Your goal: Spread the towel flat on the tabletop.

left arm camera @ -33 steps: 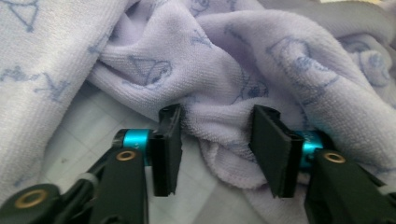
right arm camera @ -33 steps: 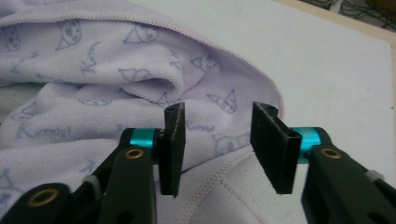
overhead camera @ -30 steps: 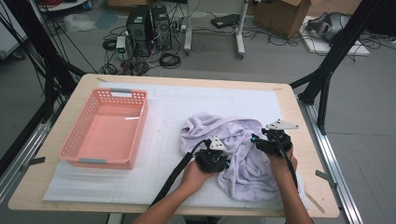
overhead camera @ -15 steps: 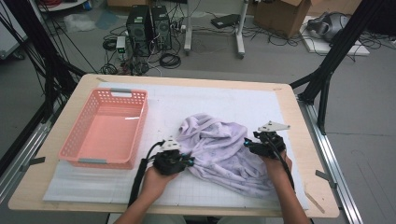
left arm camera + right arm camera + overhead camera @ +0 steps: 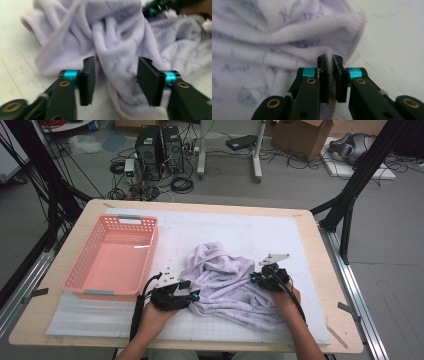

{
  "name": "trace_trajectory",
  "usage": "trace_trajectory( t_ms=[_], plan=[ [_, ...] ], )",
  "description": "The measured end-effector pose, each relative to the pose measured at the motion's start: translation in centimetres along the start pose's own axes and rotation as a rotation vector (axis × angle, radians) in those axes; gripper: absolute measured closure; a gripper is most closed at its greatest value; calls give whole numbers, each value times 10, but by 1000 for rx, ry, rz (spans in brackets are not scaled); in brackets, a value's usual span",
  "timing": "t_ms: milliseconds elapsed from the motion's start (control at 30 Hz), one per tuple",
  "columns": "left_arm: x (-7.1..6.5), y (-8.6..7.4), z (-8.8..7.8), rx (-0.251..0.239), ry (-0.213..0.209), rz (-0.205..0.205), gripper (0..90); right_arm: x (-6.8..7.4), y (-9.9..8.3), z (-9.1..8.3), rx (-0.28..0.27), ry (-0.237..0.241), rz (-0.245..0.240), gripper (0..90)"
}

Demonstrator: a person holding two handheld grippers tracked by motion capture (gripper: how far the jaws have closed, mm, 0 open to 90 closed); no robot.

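My right gripper (image 5: 330,75) has just clamped onto the hem of the lilac shirt (image 5: 227,282), crumpled at centre frame; my left gripper (image 5: 116,80) has just opened, cloth lying loose between its jaws.

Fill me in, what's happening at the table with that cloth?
A person with a gripper in each hand is working a crumpled lavender garment on the white mat. The right gripper has just closed and pinches a hemmed edge. The left gripper has just opened, with a fold lying loose between its jaws. The pink basket sits to the left.
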State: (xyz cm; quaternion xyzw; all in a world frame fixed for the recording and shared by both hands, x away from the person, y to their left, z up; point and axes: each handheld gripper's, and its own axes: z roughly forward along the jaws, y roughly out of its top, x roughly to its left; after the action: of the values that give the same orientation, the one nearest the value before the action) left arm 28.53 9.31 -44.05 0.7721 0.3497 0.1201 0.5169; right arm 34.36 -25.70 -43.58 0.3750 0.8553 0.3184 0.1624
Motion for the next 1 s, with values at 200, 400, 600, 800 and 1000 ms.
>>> trace_trajectory(
  t_ms=[200,400,600,800,1000],
  plan=[
    [15,9,6,-82,28,-17,430,-15,-31,-34,22,-109,9,857],
    [21,10,6,-115,47,-3,430,-18,-48,-61,5,-140,34,738],
    [20,9,5,-108,47,8,430,-8,-8,-54,-151,-94,-9,523],
    [19,7,3,-101,46,15,430,6,48,-20,-163,10,-118,491],
    [20,6,1,-99,47,8,430,13,86,8,-139,130,-186,505]
  ],
)
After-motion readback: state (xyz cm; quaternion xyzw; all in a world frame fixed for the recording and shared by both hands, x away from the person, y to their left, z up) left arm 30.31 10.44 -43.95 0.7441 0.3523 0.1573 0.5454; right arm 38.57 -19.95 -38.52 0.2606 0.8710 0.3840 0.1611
